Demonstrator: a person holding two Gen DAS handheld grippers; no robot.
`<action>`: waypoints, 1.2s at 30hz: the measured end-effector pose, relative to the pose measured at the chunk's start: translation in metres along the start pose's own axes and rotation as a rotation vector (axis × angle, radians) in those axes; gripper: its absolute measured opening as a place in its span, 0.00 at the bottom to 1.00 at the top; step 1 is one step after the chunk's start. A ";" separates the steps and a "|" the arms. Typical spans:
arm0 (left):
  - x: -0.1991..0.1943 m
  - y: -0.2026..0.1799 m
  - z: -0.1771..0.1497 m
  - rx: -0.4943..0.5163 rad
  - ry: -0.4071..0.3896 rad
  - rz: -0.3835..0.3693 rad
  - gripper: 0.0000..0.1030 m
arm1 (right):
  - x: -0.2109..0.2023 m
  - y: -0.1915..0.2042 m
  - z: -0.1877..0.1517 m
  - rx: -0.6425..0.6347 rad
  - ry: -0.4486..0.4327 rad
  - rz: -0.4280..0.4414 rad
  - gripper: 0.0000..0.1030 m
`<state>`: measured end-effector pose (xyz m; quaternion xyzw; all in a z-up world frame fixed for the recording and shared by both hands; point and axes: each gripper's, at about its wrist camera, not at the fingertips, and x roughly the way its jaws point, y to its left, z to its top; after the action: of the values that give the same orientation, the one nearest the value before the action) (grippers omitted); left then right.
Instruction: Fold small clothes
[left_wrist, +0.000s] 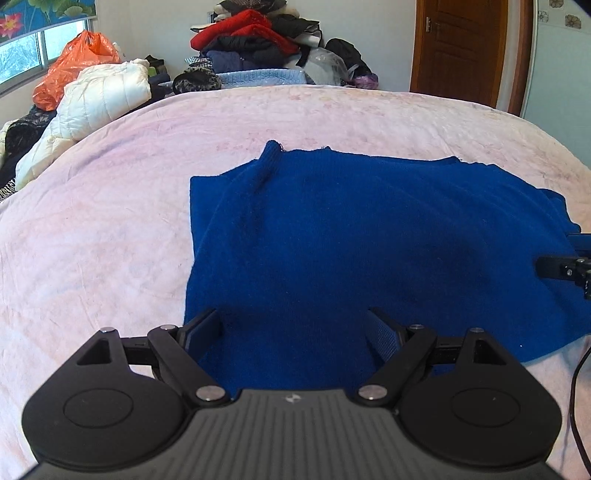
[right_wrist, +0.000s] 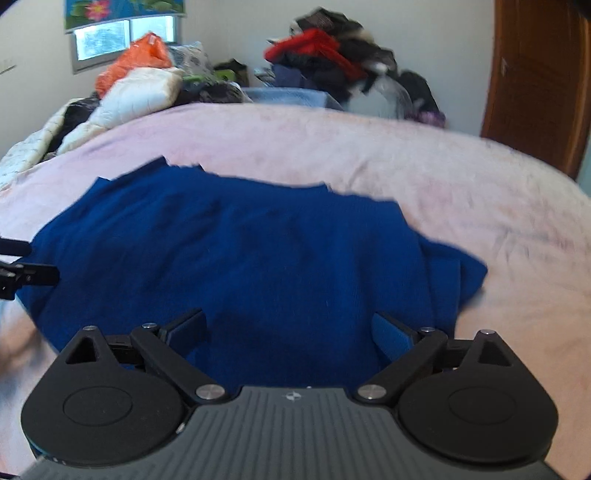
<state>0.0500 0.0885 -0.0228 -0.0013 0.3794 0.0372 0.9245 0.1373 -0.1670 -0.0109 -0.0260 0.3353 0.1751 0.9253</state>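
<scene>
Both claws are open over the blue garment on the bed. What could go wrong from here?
1. The blue garment lies uneven: a sleeve is folded over on top and another flap sticks out at the side, so the next fold may trap bumps.
2. A cable hangs beside the left claw and could snag the cloth.
3. The right claw view is blurred, so a grab could miss the edge.

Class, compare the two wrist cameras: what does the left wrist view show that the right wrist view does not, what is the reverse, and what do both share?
Only the left wrist view shows a black cable at its right edge, the left gripper's wide-open jaws, and the sweater's straight left edge. Only the right wrist view shows the sweater's folded right sleeve and the right gripper's open jaws. Both share the blue sweater flat on the pink bedspread, the red-topped clothes pile, orange bag, white jacket and brown door.
</scene>
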 end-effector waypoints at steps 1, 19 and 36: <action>0.000 -0.001 -0.001 -0.002 0.000 0.002 0.85 | -0.004 0.001 -0.001 0.015 -0.012 -0.001 0.94; 0.007 -0.013 -0.016 -0.006 0.003 0.049 0.97 | -0.003 0.004 -0.036 -0.028 -0.029 -0.025 1.00; -0.020 0.010 -0.020 -0.070 -0.093 -0.039 1.00 | -0.007 0.010 -0.037 -0.052 -0.055 -0.036 1.00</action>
<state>0.0207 0.0968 -0.0225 -0.0395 0.3345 0.0323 0.9410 0.1065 -0.1655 -0.0345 -0.0512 0.3047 0.1676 0.9362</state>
